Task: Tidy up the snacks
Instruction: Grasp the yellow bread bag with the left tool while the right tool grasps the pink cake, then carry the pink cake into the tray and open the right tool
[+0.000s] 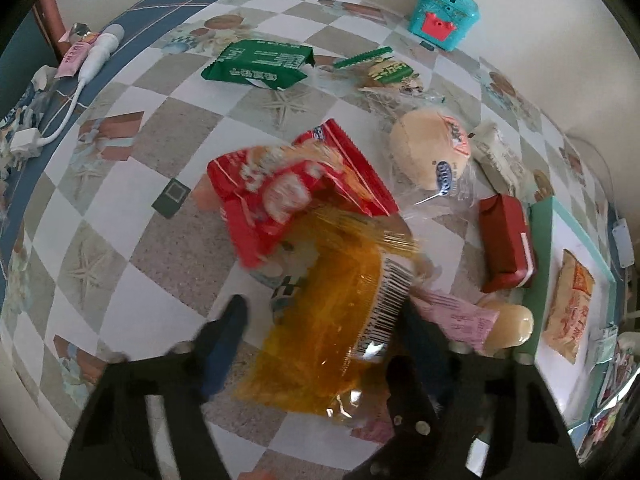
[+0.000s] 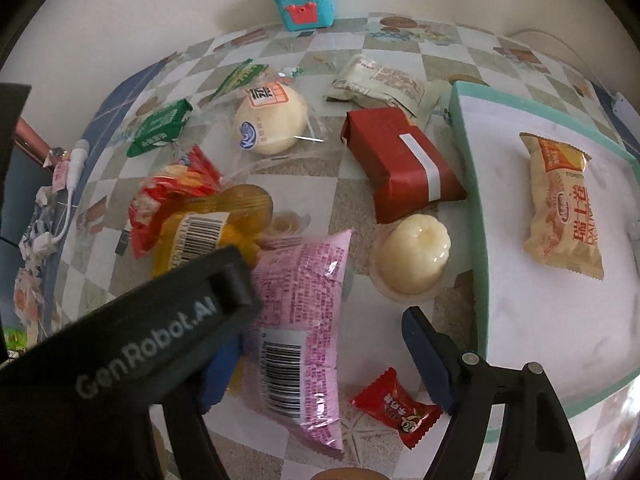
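My left gripper (image 1: pixel 320 344) stands wide open around a crinkly yellow-orange plastic snack packet (image 1: pixel 332 320), seemingly not pinching it. My right gripper (image 2: pixel 324 368) spreads open over the shiny pink foil packet (image 2: pixel 300 320), left of the white teal-rimmed tray (image 2: pixel 472 200).

Right hand-held gripper (image 2: pixel 328 364) spread wide over pink packet (image 2: pixel 298 320).
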The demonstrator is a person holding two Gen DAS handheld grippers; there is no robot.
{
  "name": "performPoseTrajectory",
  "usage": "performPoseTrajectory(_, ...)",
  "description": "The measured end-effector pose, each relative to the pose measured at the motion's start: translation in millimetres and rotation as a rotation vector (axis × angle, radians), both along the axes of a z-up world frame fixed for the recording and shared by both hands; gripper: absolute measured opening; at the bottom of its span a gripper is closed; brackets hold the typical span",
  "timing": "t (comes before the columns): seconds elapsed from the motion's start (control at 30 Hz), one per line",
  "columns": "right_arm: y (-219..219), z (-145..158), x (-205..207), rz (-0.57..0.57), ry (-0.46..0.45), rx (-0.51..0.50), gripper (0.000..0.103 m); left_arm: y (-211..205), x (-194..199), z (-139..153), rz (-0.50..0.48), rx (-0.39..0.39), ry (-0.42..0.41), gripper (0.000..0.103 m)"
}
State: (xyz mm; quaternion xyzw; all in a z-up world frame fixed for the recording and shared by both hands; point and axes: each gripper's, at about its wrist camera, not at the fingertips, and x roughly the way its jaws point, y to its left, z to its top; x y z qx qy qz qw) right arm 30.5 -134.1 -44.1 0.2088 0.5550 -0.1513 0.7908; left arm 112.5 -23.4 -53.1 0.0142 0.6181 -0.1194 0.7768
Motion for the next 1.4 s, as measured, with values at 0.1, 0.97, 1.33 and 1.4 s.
performPoseTrajectory(0.1, -1, 0, 0, 0.0, 0.0, 0.005, 0.079, 3, -1, -2, 0.004, 0.0, 0.008, 0.061)
performPoseTrajectory(0.97, -23, 52, -22, -0.053, -0.135, 0.022, 0.043, 29, -17, 53, 0.049, -0.042, -0.111, 0.052)
performPoseTrajectory(1.33, -49, 87, -45, -0.156, -0.197, 0.011, 0.043, 28, -28, 83, 0.059, -0.101, -0.173, 0.052)
performPoseTrajectory(1.4, -55, 89, -50, -0.179, -0.195, 0.008, 0.043, 29, -30, 87, 0.058, -0.109, -0.181, 0.052)
